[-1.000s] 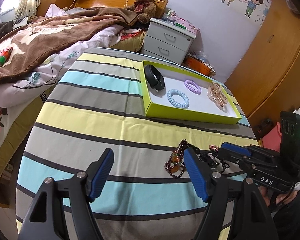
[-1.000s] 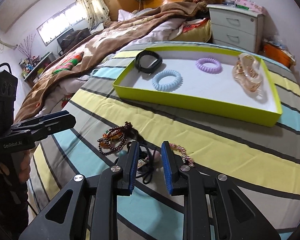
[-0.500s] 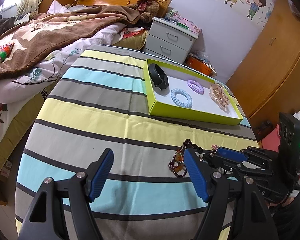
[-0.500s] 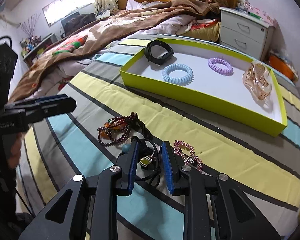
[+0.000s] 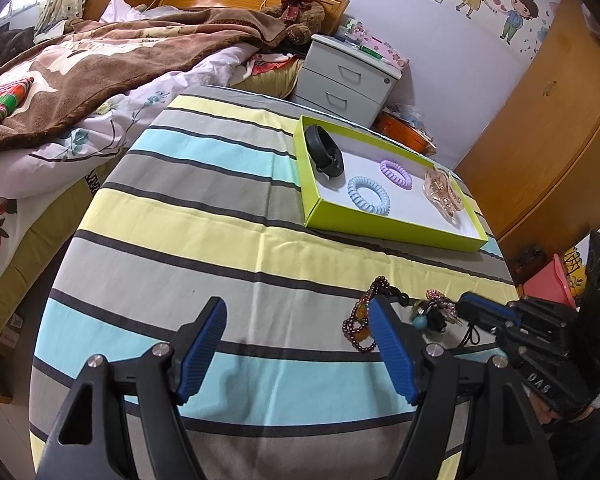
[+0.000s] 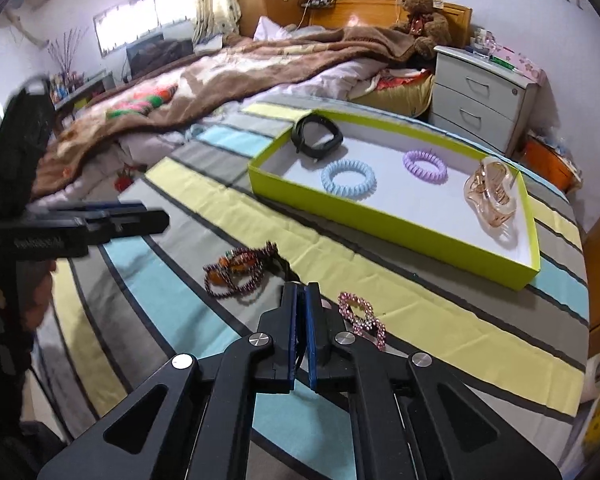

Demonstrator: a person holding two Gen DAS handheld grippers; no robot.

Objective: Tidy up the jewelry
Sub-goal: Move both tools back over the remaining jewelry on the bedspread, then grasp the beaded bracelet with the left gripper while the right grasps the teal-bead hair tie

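A lime-green tray (image 5: 396,232) (image 6: 380,220) on the striped table holds a black band (image 5: 324,156), a blue coil tie (image 5: 369,195), a purple coil tie (image 5: 396,168) and an amber hair claw (image 5: 442,192). A dark bead bracelet (image 6: 236,272) (image 5: 358,320) and a pink rhinestone clip (image 6: 362,318) lie on the cloth. My right gripper (image 6: 300,300) (image 5: 464,310) is shut on a black cord necklace with a teal bead (image 5: 432,318). My left gripper (image 5: 296,336) is open and empty, just left of the bracelet.
A bed with a brown blanket (image 5: 100,60) lies to the left. A white nightstand (image 5: 348,80) stands behind the table, a wooden wardrobe (image 5: 548,120) to the right. The table's right edge is near a pink bin (image 5: 548,284).
My right gripper's jaws have closed onto the black cord necklace and lifted a little. The left gripper has drawn back slightly and stays open.
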